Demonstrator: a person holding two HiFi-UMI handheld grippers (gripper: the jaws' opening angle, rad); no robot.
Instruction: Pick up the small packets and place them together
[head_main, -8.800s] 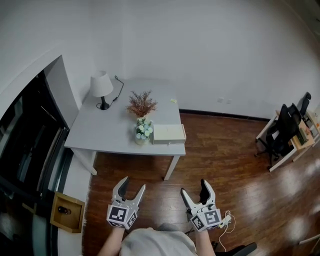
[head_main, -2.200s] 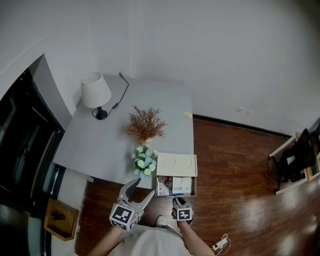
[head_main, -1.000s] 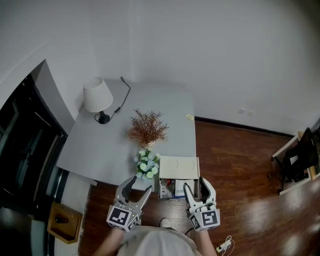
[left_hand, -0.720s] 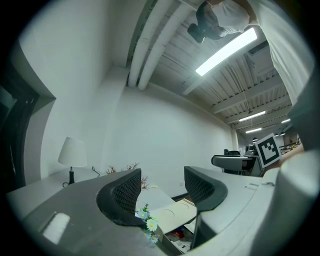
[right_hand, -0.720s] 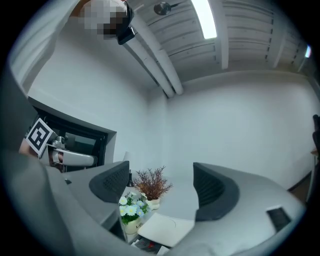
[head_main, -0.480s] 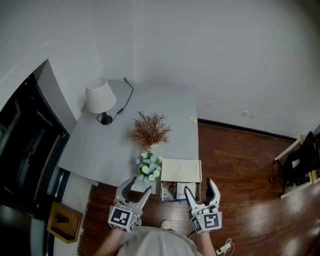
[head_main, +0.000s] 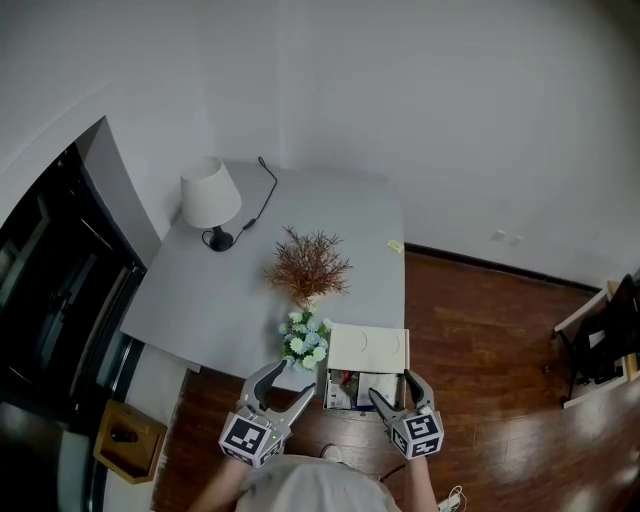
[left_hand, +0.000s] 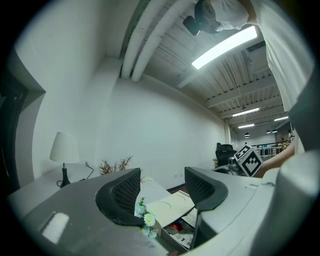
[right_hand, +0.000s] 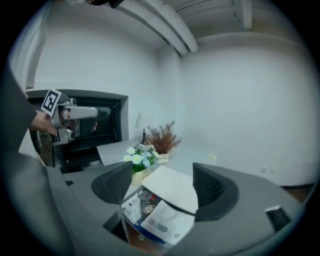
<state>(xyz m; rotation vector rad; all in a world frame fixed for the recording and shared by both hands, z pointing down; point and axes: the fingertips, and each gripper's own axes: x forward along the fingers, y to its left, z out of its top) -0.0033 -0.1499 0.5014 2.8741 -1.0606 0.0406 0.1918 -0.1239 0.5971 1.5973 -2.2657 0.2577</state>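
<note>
A white box stands at the grey table's near edge with its lid folded back. Small packets lie inside, white ones with print and a red one. My right gripper hangs open just over the box's front, tilted down at the packets. Its jaws have just been closing a little from wide, and nothing is gripped between them. My left gripper is open and empty to the left of the box, in front of the flowers.
A small pot of white and blue flowers stands right beside the box's left side. Behind it are a dried brown plant and a white lamp with its cable. A yellow scrap lies at the table's far right edge. Wooden floor lies to the right.
My right gripper has sunk and tipped down towards the open box. The left gripper has stayed about where it was.
</note>
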